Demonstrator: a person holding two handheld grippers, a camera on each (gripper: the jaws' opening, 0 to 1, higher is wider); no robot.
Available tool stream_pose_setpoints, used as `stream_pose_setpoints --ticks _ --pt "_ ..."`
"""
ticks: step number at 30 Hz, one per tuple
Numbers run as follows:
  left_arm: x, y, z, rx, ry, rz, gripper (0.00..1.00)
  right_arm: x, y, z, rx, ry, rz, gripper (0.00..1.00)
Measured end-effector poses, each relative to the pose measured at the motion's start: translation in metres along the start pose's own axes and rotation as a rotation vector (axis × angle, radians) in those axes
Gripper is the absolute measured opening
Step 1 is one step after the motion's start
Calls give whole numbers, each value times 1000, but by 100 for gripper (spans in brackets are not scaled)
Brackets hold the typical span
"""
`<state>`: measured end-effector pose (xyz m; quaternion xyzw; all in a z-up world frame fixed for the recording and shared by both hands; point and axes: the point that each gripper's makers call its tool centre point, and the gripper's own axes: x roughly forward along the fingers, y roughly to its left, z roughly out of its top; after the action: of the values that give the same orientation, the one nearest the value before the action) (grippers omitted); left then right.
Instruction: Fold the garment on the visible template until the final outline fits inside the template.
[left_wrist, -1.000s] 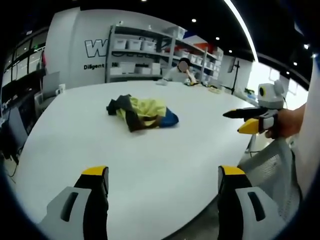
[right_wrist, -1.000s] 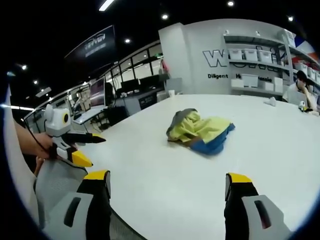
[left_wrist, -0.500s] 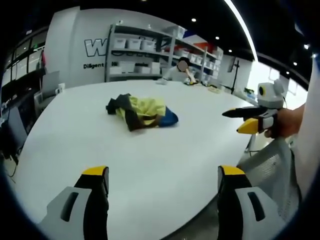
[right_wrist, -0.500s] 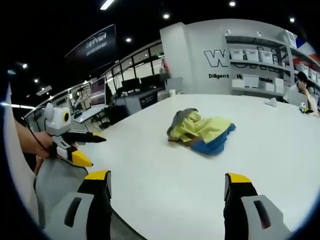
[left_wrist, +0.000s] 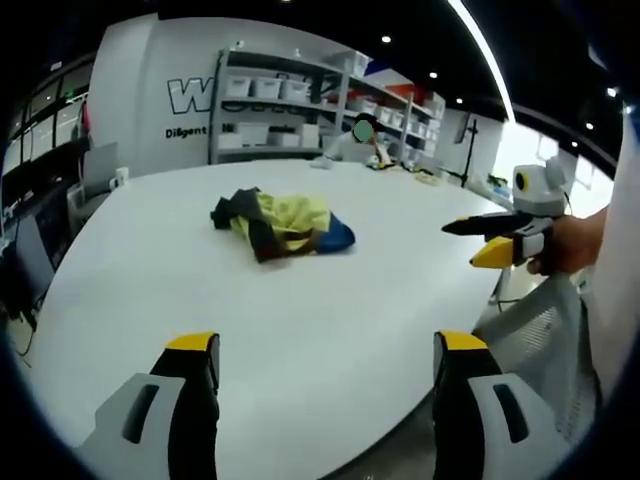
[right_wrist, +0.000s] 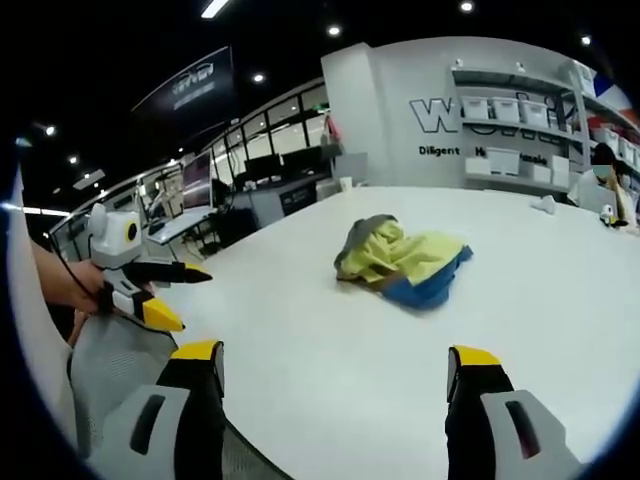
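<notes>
1. Right now, a crumpled garment (left_wrist: 283, 224) lies in a heap on the big white surface (left_wrist: 300, 330).
2. It is yellow, with a blue part on one side and a dark part on the other.
3. From the right gripper view, the same garment (right_wrist: 402, 262) sits near the middle of the white surface (right_wrist: 330, 370).
4. No part of it is spread flat; it is all bunched up.
5. Down low in the left gripper view, the left gripper (left_wrist: 318, 352) has its fingers (left_wrist: 193, 362) wide apart, with nothing between them.
6. It hangs over the near edge of the surface, well apart from the garment.
7. Just the same, the right gripper (right_wrist: 333, 362) in its own view has its fingers (right_wrist: 474, 368) wide apart and holds nothing.
8. It too is well apart from the garment.
9. Over at the side of the left gripper view, a hand (left_wrist: 566, 243) holds the right gripper (left_wrist: 482, 241) past the edge of the surface.
10. In the right gripper view, a hand (right_wrist: 68, 285) holds the left gripper (right_wrist: 178, 298) beside the edge of the surface.
11. Far back, shelves (left_wrist: 290, 110) with white boxes stand by a wall.
12. A person (left_wrist: 358, 142) sits at the far side of the surface.
</notes>
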<state>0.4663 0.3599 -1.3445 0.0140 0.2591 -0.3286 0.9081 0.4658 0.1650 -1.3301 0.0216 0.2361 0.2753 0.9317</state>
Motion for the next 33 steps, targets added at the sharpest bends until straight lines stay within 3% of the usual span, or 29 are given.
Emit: stream_pose_setpoints --ticks 16,33 --pt "1 3 2 -21 7 -2 86 6 -5 -2 -6 16 9 85" --pt "28 16 20 85 38 -49 74 28 -23 1 -37 39 27 77"
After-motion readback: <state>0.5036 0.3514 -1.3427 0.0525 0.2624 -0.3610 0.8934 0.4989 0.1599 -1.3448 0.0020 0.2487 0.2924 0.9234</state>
